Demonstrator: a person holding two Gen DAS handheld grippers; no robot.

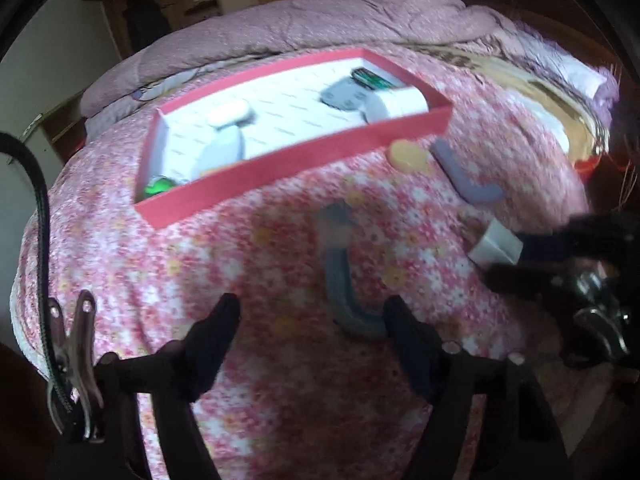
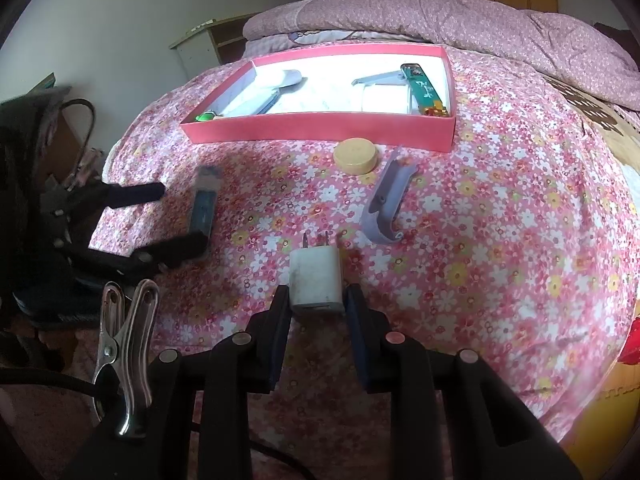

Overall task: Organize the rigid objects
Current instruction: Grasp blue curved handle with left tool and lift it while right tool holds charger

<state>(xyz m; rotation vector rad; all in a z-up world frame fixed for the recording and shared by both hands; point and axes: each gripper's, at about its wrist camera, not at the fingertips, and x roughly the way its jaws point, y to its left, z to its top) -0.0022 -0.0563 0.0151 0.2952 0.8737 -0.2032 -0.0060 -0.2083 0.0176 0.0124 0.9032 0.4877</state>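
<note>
Two claws work over a flowered bedspread (image 2: 480, 240). In the right wrist view, the right claw (image 2: 316, 304) sits at lower centre with its jaws closed against the sides of a white charger (image 2: 316, 276), prongs pointing up the frame, the charger resting on the bedspread. Right of the charger lies a curved grey bracket (image 2: 386, 204); above it a yellow cap (image 2: 356, 156) sits just beside the near wall of a red box (image 2: 320, 130) at upper centre. Inside the box lie a green circuit board (image 2: 420, 84) at right, a white block beside it, pale pieces at left, and a small green item in the lower left corner. At the left of that frame the left claw (image 2: 180, 220) is spread wide either side of a blue-grey bar (image 2: 204, 204).

In the left wrist view, blurred, the left claw (image 1: 312, 316) stands wide open at lower centre, holding nothing; the bar (image 1: 344, 276) lies between its fingers, close to the right one. The charger (image 1: 496, 246) shows at right in the right claw (image 1: 532, 252), with the bracket (image 1: 464, 176) and cap (image 1: 408, 154) above it, and the box (image 1: 288, 168) in the upper half.
</note>
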